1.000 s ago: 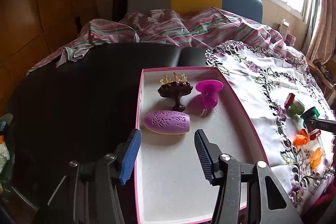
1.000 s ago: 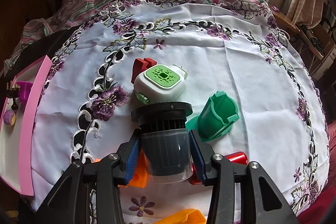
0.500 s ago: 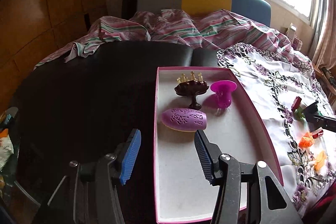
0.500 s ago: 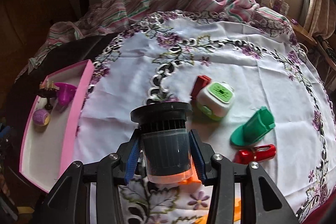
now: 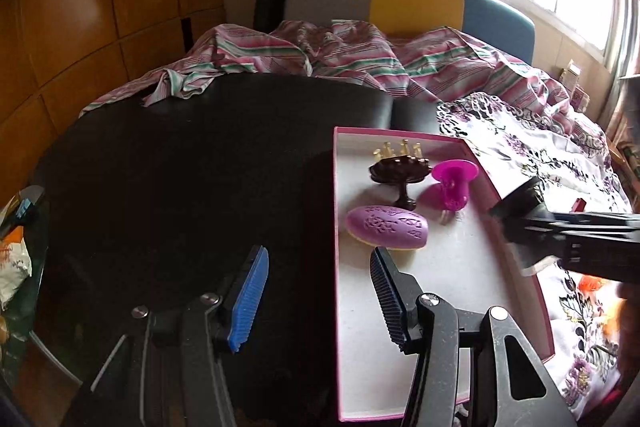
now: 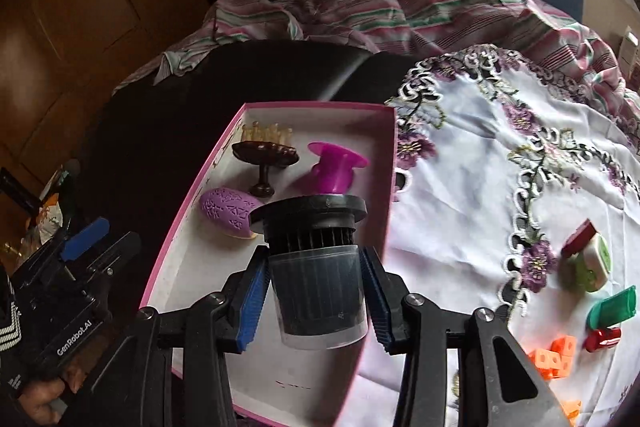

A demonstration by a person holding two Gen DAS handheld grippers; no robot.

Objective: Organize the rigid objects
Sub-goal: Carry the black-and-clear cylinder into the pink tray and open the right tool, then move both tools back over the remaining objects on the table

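Note:
My right gripper [image 6: 312, 301] is shut on a dark cylindrical container with a black ribbed cap [image 6: 316, 263] and holds it above the near right part of the pink tray [image 6: 224, 143]. It also shows in the left wrist view [image 5: 524, 223] over the tray's right rim [image 5: 516, 267]. In the tray lie a purple egg-shaped object [image 5: 386, 233], a dark brown pedestal stand [image 5: 400, 173] and a magenta cup [image 5: 454, 183]. My left gripper [image 5: 316, 301] is open and empty, over the tray's left edge.
On the white embroidered cloth [image 6: 480, 163] at the right lie a green-and-white device [image 6: 592, 263], a red piece [image 6: 578, 235], a green cup [image 6: 612, 305], a red clip [image 6: 602, 339] and orange blocks [image 6: 554, 361]. A black surface [image 5: 180, 187] lies left of the tray; striped bedding [image 5: 340, 51] lies behind.
My right gripper has carried the dark container left from the cloth to above the tray. The left gripper has shifted slightly left and stays open.

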